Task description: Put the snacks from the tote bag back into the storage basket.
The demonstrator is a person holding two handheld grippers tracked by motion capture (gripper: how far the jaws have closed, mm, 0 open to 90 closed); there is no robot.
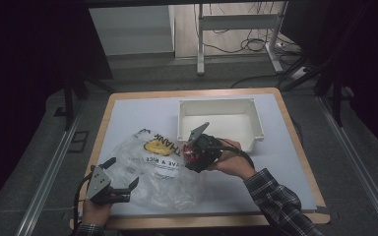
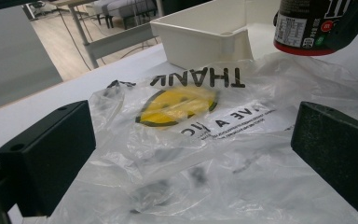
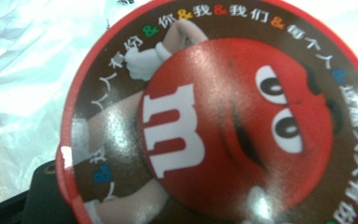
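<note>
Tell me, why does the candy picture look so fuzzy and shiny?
In the right gripper view the M&M's candy tub sits very close to the camera, so it blurs, with white glare spots; in the high view the room is dim; in the left gripper view the plastic bag gleams.

One plastic bag [image 1: 147,167], one candy tub [image 1: 195,153], one bin [image 1: 220,123]

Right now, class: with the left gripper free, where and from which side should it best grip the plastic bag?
Probably the raised crumpled fold at the bag's near edge, approached low from the person's side. The left gripper already stands open with that loose film between its jaws, while the far part lies flat under the candy tub held by the right gripper.
</note>
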